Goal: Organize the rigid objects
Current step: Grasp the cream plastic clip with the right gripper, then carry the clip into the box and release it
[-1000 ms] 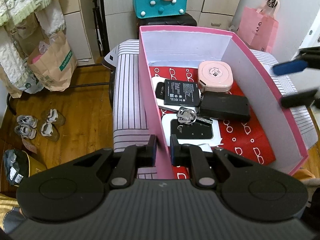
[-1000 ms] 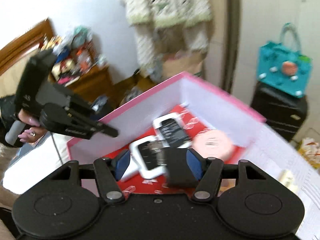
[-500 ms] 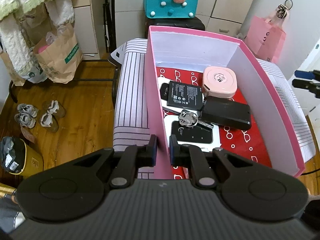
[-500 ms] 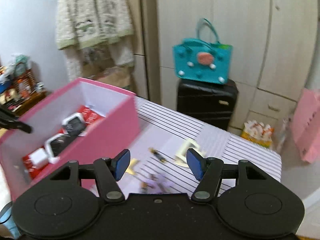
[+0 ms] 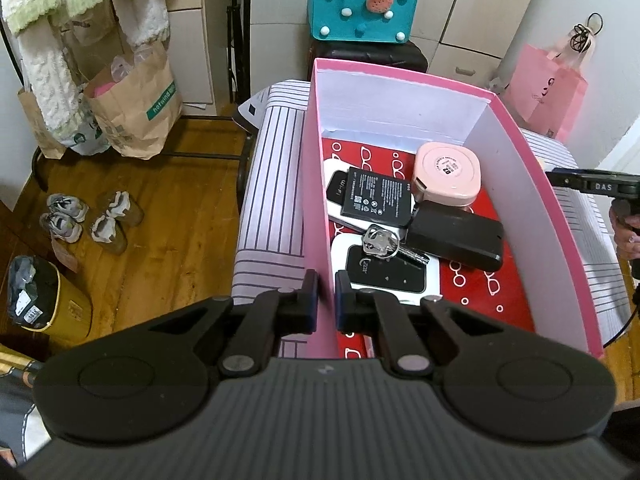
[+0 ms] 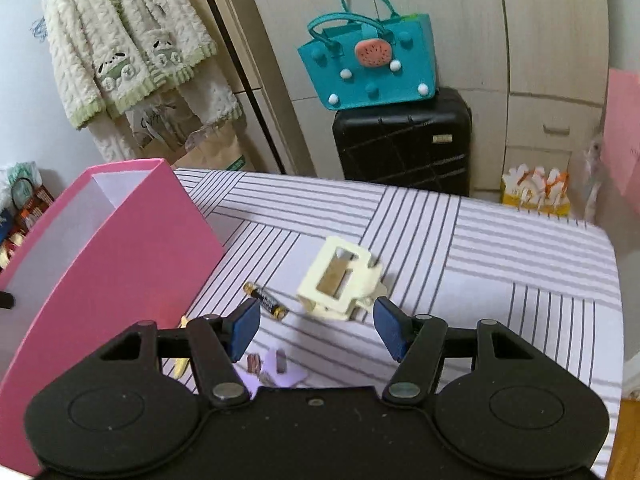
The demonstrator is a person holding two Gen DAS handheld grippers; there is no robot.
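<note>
Rigid objects are split between a pink box (image 5: 316,184) and the striped cloth of the bench (image 6: 500,264). Inside the box, whose walls are matte white card and whose floor is lined with red paper printed with white spectacles, a rounded pink case (image 5: 447,174) is seen at the back, a flat black battery pack (image 5: 376,198) lies across a white pocket router (image 5: 334,184), a smooth black rectangular block (image 5: 456,236) lies beside them, and a metal key on a ring (image 5: 380,240) rests on a second white router with a glossy black face (image 5: 384,276). The near wall of the box is pinched by the left gripper (image 5: 327,300), its jaws pressed together on the thin card. On the bench beside the box, outside it, a cream plastic hair claw (image 6: 342,278) with a rectangular window is found, and close to its left a slim cylindrical battery (image 6: 266,300); a small lilac piece (image 6: 280,368) and a yellow sliver (image 6: 182,360) lie nearer, partly hidden. The right gripper (image 6: 316,328) is held above these with its blue-padded jaws spread wide and nothing between them. A teal felt bag (image 6: 372,64) is seen on a hard black suitcase (image 6: 404,140) behind the bench.
</note>
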